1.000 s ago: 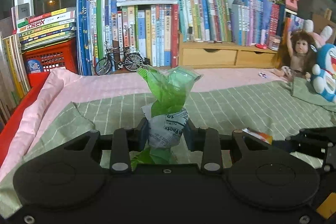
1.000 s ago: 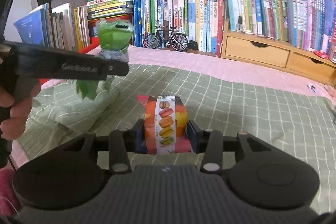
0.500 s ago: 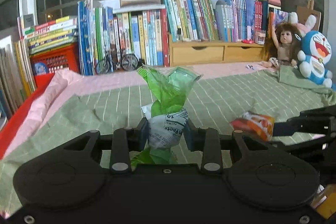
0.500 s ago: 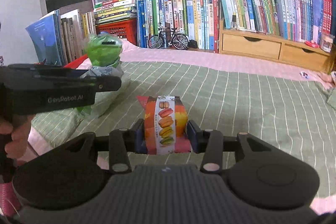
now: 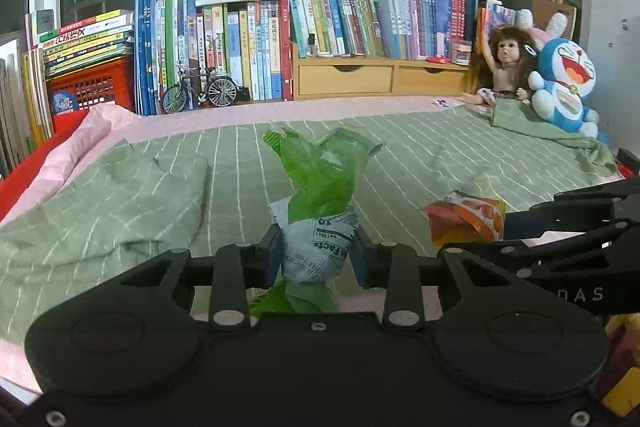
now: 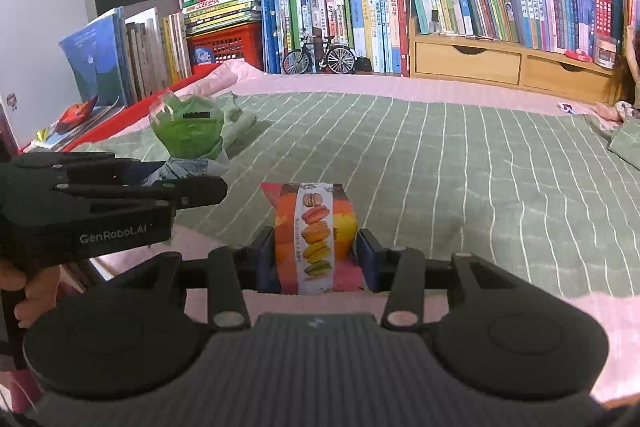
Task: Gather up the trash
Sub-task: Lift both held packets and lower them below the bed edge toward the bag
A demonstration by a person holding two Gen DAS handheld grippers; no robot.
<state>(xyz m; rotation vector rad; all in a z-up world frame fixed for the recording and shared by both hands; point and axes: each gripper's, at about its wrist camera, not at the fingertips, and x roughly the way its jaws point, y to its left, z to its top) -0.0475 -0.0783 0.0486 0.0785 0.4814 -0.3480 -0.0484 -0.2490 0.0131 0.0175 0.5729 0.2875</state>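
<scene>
My left gripper (image 5: 316, 253) is shut on a crumpled green and white wrapper (image 5: 320, 187), held upright above the green striped bedspread (image 5: 160, 179). My right gripper (image 6: 316, 253) is shut on an orange macaron snack packet (image 6: 314, 231). In the left wrist view the packet (image 5: 468, 221) and the right gripper (image 5: 516, 223) sit at the right, close by. In the right wrist view the green wrapper (image 6: 186, 125) and the left gripper (image 6: 176, 183) are at the left, with a hand (image 6: 36, 291) on the handle.
Rows of books (image 5: 320, 23), a red crate (image 5: 92, 87), a model bicycle (image 5: 200, 93) and wooden drawers (image 5: 380, 79) line the far side. A doll (image 5: 504, 67) and a blue plush toy (image 5: 564, 87) sit at the right. A pink sheet (image 6: 320, 87) edges the bedspread.
Both grippers have drawn back and lower over the bed, each keeping its hold. The right gripper with the packet now shows closer in the left wrist view.
</scene>
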